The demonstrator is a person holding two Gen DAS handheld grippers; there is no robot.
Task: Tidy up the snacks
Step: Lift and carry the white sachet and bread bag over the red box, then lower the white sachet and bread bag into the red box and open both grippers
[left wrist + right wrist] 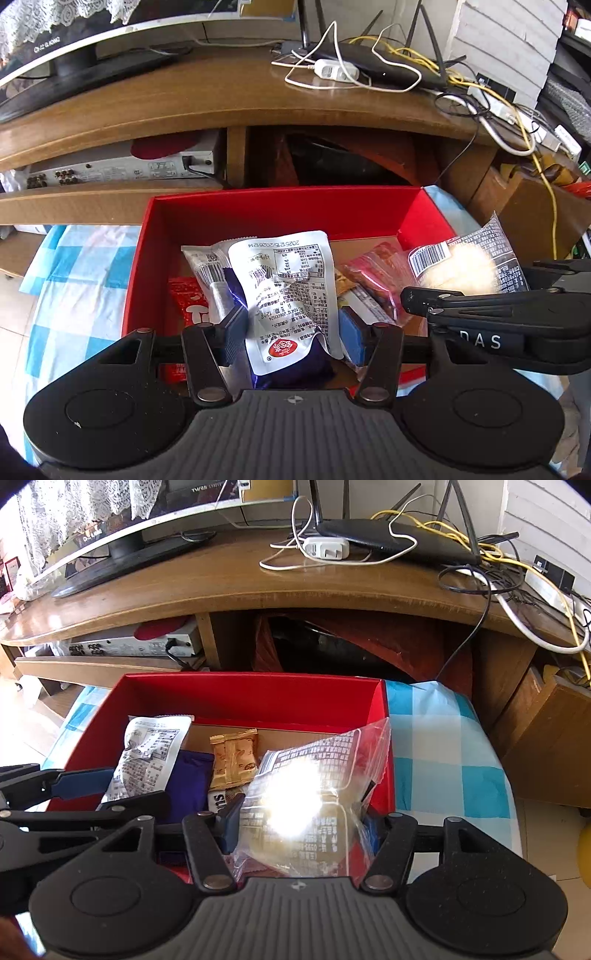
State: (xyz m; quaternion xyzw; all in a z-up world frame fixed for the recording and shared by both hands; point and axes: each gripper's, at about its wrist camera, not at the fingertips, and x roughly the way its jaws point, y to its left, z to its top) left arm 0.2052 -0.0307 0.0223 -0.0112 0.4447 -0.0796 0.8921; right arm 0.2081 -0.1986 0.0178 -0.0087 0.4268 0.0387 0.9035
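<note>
The left gripper (pixel 291 328) clamps a silver-and-purple snack pouch (pixel 284 288) over the red box (pixel 236 210); the right gripper (pixel 301 823) pinches a clear-wrapped pastry (pixel 303 797) above the box's right edge.

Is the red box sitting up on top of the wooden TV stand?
No, the red box sits lower down on a blue-and-white checked cloth, in front of the wooden TV stand.

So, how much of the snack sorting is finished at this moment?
Done: several packets already lie in the red box, among them tan wafer packs and a red packet. In hand: the left gripper holds a silver pouch and the right gripper a clear bun bag, both over the box. Left: releasing these two.
</note>
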